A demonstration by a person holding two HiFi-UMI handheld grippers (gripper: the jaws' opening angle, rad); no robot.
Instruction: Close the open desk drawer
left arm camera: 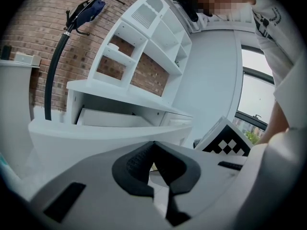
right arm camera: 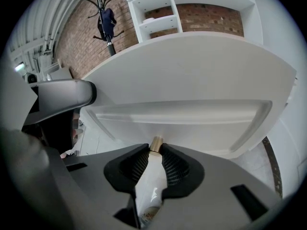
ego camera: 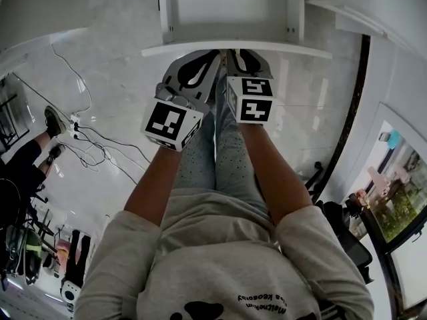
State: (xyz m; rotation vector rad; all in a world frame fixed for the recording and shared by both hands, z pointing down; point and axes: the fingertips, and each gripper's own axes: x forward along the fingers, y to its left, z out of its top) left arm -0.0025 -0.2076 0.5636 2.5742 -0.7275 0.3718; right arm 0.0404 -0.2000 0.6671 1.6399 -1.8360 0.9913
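Note:
The white desk drawer [ego camera: 227, 9] stands pulled out, its front panel [ego camera: 233, 48] right ahead of both grippers. In the left gripper view the drawer [left arm camera: 112, 119] shows open under the desk top. The left gripper [left arm camera: 153, 146] is shut with nothing between its black pads, its tip close to the drawer front. In the head view it [ego camera: 203, 69] sits beside the right gripper [ego camera: 245, 62]. The right gripper [right arm camera: 154, 150] is shut on a slim white tube [right arm camera: 152, 178] with a tan cap, which points at the drawer front [right arm camera: 182, 121].
A white shelf unit [left arm camera: 144, 42] stands on the desk against a brick wall. A coat stand [right arm camera: 108, 20] is at the back left. Cables [ego camera: 87, 139] and another person's shoe [ego camera: 53, 121] lie on the floor at the left; a dark chair [ego camera: 337, 219] is at the right.

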